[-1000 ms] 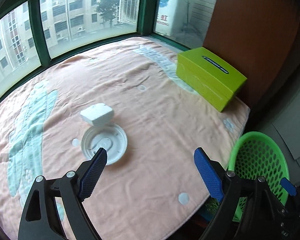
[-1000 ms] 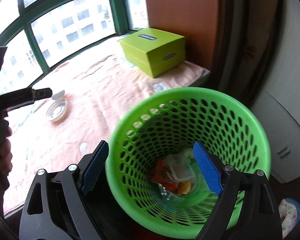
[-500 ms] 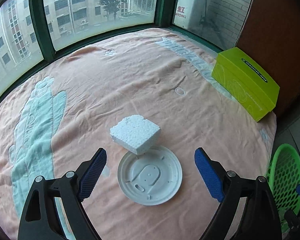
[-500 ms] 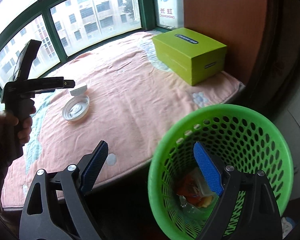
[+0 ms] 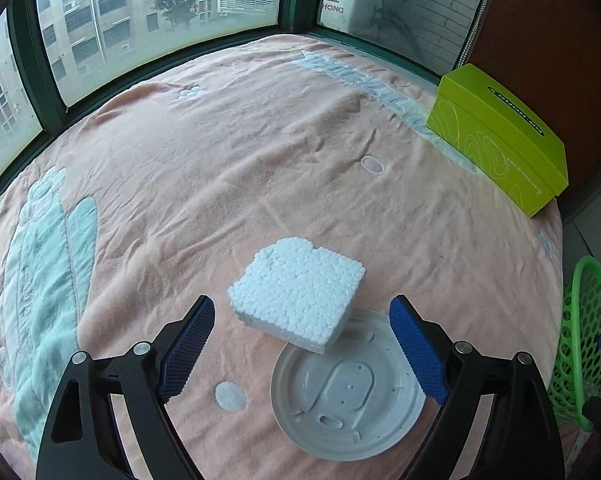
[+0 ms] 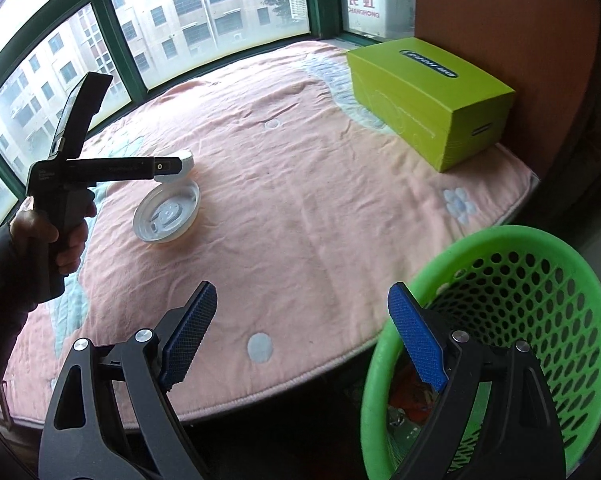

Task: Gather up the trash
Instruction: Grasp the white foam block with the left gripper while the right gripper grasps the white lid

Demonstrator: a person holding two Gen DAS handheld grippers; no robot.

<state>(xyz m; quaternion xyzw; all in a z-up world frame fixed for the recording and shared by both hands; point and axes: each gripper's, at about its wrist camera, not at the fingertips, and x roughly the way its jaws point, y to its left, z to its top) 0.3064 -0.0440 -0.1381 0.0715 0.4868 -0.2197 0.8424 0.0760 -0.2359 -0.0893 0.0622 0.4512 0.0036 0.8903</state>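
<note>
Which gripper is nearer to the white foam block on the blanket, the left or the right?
Left. The left gripper hangs open just above the foam block. The right gripper is open at the blanket's near edge, beside the green basket.

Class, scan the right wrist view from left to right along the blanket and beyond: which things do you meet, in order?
The person's hand holding the left claw → white plastic lid → lime-green box → green mesh basket.
</note>
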